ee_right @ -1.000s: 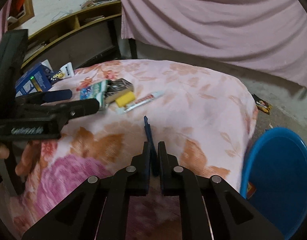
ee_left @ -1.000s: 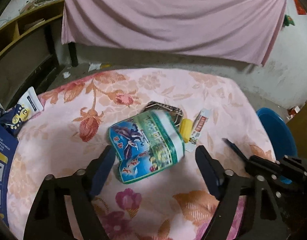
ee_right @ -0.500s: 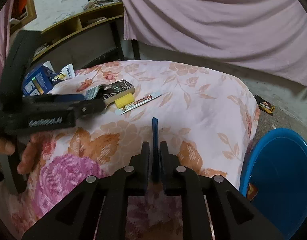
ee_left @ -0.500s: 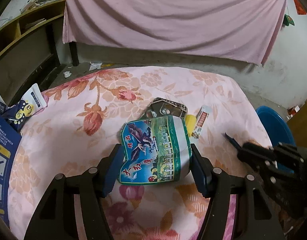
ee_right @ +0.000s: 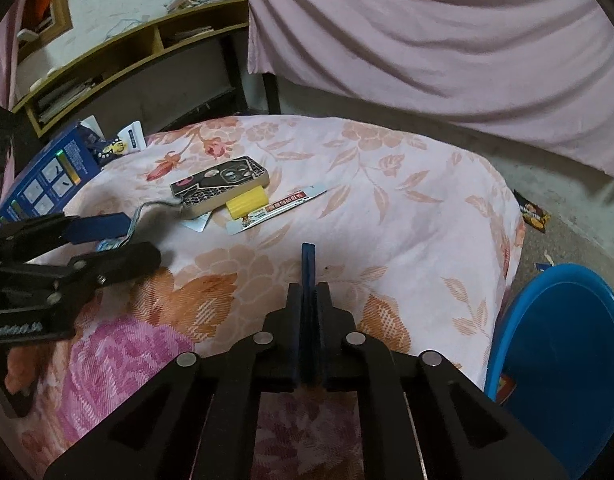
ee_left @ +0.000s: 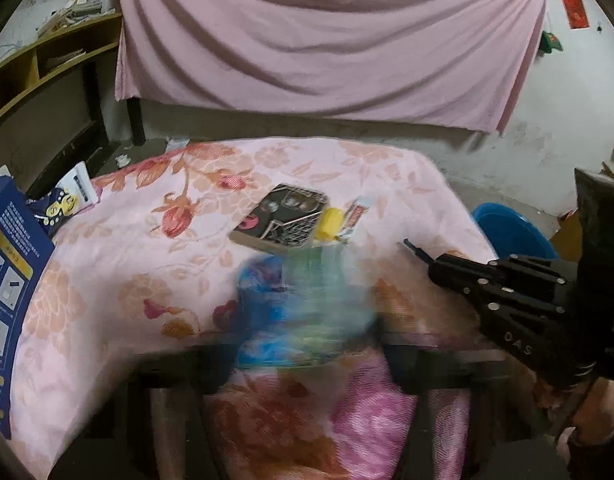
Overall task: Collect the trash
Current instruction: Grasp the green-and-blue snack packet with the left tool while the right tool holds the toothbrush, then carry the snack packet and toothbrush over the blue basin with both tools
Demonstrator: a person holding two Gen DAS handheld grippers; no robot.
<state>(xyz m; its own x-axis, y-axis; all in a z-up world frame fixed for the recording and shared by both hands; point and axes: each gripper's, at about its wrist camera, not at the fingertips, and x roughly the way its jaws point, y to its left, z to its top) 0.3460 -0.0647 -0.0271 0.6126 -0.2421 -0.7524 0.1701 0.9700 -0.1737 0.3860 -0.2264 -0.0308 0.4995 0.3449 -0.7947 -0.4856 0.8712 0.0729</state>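
Your left tongs point(ee_right: 119, 240) grip the blue-green snack bag point(ee_left: 307, 308), blurred in the left view, just above the flowered desk point(ee_right: 407, 200). Your right tongs point(ee_right: 308, 264) are pressed together with nothing between them, hovering over the desk's near edge. Beyond lie a dark patterned box point(ee_right: 221, 184), a yellow block point(ee_right: 247, 202) touching it and a flat wrapper point(ee_right: 279, 208). The blue basin point(ee_right: 567, 360) stands on the floor to the right; something small and red shows at its bottom.
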